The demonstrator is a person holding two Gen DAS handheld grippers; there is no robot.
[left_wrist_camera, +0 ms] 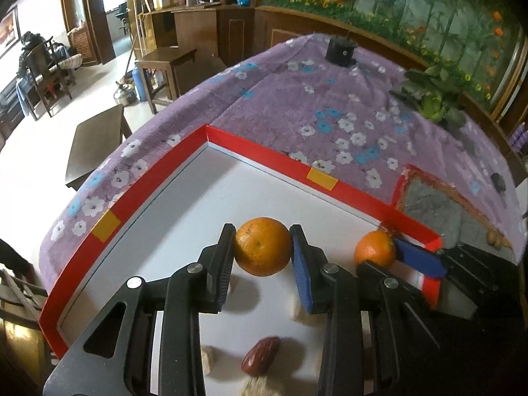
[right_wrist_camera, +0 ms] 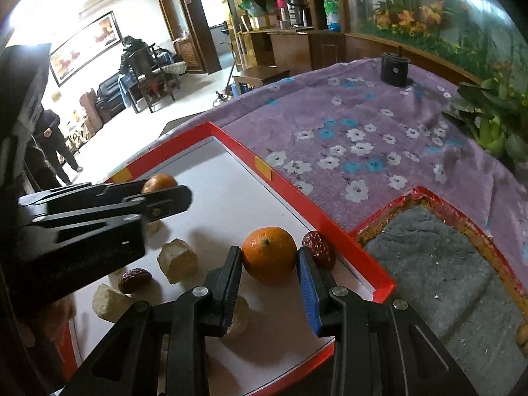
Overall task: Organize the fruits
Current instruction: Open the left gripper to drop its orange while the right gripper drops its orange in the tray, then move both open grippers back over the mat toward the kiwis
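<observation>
An orange (left_wrist_camera: 260, 254) is clamped between the pads of my left gripper (left_wrist_camera: 262, 231), a little above the white floor of a red-rimmed tray (left_wrist_camera: 264, 153). Its shadow falls on the floor beneath it. A second orange (right_wrist_camera: 269, 259) sits between the pads of my right gripper (right_wrist_camera: 269, 252), which is shut on it near the tray's right corner. From the left wrist, that right gripper (left_wrist_camera: 379, 254) shows at the right with its orange (left_wrist_camera: 374, 249). From the right wrist, the left gripper (right_wrist_camera: 155, 194) shows at the left with its orange (right_wrist_camera: 160, 181) partly hidden.
Red dates (right_wrist_camera: 318, 249) (right_wrist_camera: 133, 280) (left_wrist_camera: 260, 356) and pale tan chunks (right_wrist_camera: 178, 260) lie on the tray floor. A second red tray with grey lining (right_wrist_camera: 429, 264) lies to the right on the purple floral cloth (right_wrist_camera: 363, 125). A black object (right_wrist_camera: 394, 69) and a green plant (right_wrist_camera: 495, 118) stand farther back.
</observation>
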